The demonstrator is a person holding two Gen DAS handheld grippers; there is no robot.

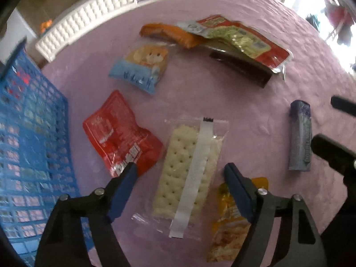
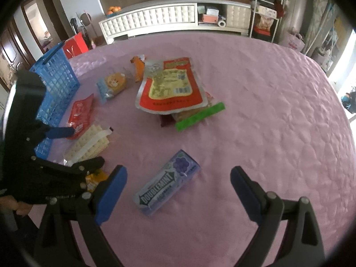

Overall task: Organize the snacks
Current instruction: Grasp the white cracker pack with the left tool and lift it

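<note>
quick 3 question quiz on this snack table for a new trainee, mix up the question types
1. True or false: the left tool is shut on the cracker pack.
2. Multiple choice: what lies nearest ahead of the right tool? A) the red pouch B) the Doublemint gum box C) the green strip
3. Short answer: on which side of the snacks does the blue basket stand, seen from the right wrist?

Key
1. False. Both fingers are spread wide above the pack and hold nothing.
2. B. The gum box lies on the pink cloth just ahead of the open fingers.
3. The left side, past the red pouch.
</note>
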